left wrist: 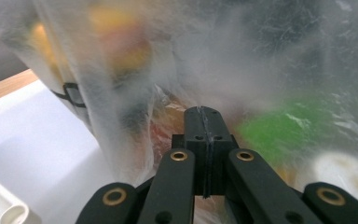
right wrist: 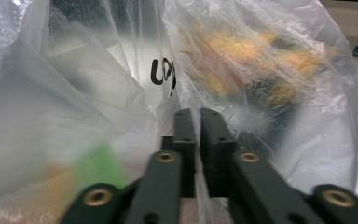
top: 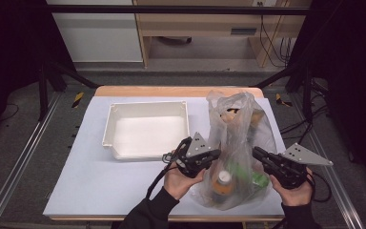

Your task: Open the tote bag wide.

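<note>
The left gripper (top: 215,153) and right gripper (top: 256,151) each pinch the film of the clear plastic bag (top: 236,119), jaws clamped; a white tray (top: 145,110) sits beside it on the tabletop (top: 100,186).

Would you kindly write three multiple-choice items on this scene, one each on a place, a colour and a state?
1. Where does the clear plastic bag of groceries stand relative to the white rectangular plastic tub?
A. inside it
B. to its right in the high view
C. to its left

2. What colour is the tub?
A. white
B. blue
C. red

3. How are the left gripper and right gripper?
A. both wide open
B. one open
C. both shut on the bag's film

Answers: 1 B, the high view shows the bag beside the tub's right wall; 2 A, its walls are white; 3 C, each gripper view shows film pinched between closed jaws.
</note>
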The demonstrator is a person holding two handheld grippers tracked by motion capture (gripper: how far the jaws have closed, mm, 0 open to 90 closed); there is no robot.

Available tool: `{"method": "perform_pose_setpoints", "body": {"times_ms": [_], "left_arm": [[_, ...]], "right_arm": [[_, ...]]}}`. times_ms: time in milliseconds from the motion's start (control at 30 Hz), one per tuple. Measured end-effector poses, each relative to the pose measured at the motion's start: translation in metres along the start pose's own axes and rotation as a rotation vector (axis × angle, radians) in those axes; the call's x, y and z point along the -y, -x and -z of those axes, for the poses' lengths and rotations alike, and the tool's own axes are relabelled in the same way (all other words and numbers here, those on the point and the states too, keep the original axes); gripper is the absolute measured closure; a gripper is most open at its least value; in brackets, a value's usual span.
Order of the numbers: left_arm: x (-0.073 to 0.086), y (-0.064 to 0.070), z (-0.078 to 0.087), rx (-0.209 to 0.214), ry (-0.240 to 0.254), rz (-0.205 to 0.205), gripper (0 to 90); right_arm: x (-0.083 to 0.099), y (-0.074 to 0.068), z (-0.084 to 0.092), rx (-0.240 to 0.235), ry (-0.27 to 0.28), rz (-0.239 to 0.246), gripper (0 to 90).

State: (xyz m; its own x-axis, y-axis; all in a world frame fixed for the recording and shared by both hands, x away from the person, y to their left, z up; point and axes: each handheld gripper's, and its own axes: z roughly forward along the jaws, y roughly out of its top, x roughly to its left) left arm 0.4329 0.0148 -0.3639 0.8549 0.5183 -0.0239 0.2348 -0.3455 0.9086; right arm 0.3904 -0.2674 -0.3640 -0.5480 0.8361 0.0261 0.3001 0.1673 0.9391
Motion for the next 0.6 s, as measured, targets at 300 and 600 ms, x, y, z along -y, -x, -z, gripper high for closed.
{"method": "perform_pose_setpoints", "body": {"times_ms": [300,600], "left_arm": [[-0.005,-0.02,0.01,-0.132,0.073,0.037,54.4],[-0.012,-0.045,-0.014,-0.107,0.066,0.026,27.6]], "right_arm": [[-0.002,0.003,0.012,0.025,0.017,-0.025,90.0],[0.0,0.006,0.014,0.029,0.03,-0.037,90.0]]}}
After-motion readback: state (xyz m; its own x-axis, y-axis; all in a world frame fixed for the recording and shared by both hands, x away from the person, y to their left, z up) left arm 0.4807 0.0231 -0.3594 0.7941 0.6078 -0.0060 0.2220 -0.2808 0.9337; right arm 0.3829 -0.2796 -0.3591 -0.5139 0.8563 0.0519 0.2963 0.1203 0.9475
